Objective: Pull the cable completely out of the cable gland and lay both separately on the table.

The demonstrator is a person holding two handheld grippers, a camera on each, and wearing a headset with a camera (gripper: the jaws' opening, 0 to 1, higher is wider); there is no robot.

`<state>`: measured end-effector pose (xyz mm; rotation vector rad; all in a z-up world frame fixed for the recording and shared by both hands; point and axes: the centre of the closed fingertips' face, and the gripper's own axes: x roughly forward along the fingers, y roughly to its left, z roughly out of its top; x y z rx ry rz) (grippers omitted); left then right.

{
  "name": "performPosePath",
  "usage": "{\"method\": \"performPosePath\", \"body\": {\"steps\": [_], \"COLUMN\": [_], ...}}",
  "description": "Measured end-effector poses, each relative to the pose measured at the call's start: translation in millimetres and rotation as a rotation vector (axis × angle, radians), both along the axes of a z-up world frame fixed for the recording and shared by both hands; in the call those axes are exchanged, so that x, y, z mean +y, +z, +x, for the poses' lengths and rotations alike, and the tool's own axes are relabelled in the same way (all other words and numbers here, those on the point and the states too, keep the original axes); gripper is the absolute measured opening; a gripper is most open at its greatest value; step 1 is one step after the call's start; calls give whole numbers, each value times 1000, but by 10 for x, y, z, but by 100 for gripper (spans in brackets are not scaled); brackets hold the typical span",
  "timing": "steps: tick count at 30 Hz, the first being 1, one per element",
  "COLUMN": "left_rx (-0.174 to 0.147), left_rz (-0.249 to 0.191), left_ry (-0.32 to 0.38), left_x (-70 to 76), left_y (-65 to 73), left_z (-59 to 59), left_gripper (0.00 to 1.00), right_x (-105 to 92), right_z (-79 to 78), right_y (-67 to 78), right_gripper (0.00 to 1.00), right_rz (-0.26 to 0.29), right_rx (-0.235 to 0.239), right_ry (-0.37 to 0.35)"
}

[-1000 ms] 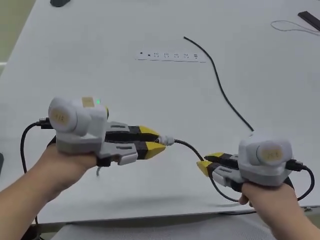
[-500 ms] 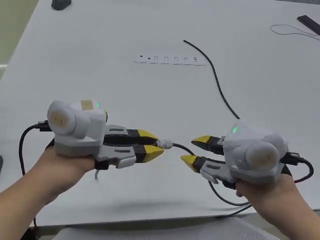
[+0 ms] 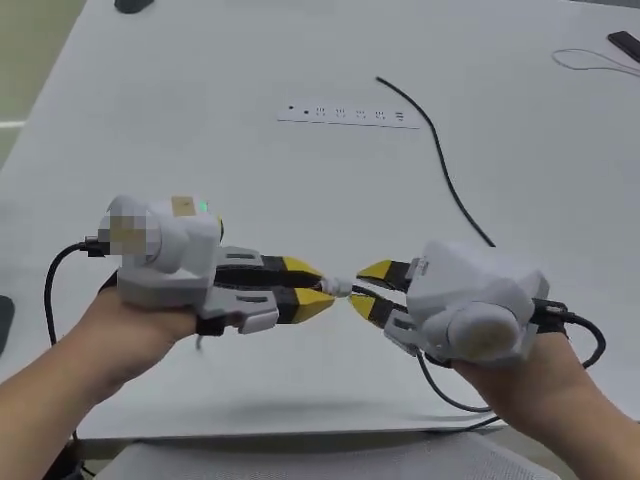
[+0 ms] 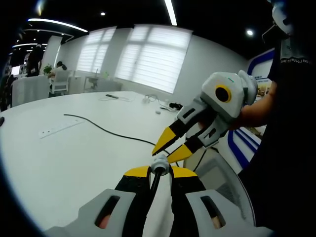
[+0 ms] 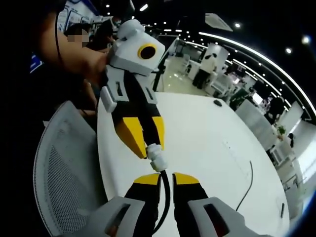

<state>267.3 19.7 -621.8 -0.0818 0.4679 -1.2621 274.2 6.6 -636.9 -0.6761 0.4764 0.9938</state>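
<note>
My left gripper (image 3: 325, 287) is held level above the table's near edge, shut on a white cable gland (image 3: 339, 288). The gland (image 4: 159, 163) sits pinched between its yellow tips (image 4: 159, 171). A black cable (image 3: 440, 165) leaves the gland, passes under my right hand and runs away across the white table (image 3: 200, 130). My right gripper (image 3: 358, 287) faces the left one tip to tip. It stands open, a jaw on either side of the cable (image 5: 165, 190) just behind the gland (image 5: 155, 155). The right gripper (image 5: 166, 177) is not touching the cable.
A white power strip (image 3: 340, 114) lies flat at the middle far side of the table. A thin wire (image 3: 585, 60) and a dark object lie at the far right. A white mesh chair (image 5: 64, 173) stands by the near table edge.
My right gripper has opened and moved left along the cable until its tips are right behind the gland. The left gripper has kept its hold and place.
</note>
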Motion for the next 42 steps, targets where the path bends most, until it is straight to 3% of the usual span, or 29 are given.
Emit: {"method": "performPosePath", "body": {"steps": [4,15,22,25,31,38,42], "left_rx": [4,-3,-13,-17,-18,-21,-16], "left_rz": [3,2,-4,-5,-4,-8,-16], "left_ry": [11,18,31,38,44,41,42], "left_x": [5,-13,-12,-15,-32,-64,-91], "left_y": [-3,7,36,36,32,60,67], "left_z": [3,-15,-3,0,-4,-14,-24], "left_gripper": [15,15,15,15,15,15,15], "right_x": [-11,-39,-165,-240,-448,-627,-763], "right_z": [-12,-9,49,71,144,128,118], "right_y": [-30,-26,-64,-113,-299,-528,-661], "right_gripper": [2,0,0,0,0,1,1], "right_rz": [-10,33,106,114,157,258,338], "right_rx": [4,27,94,115,193,332,430], "right_ry": [8,-20,-139,-177,-298,-432,-543]}}
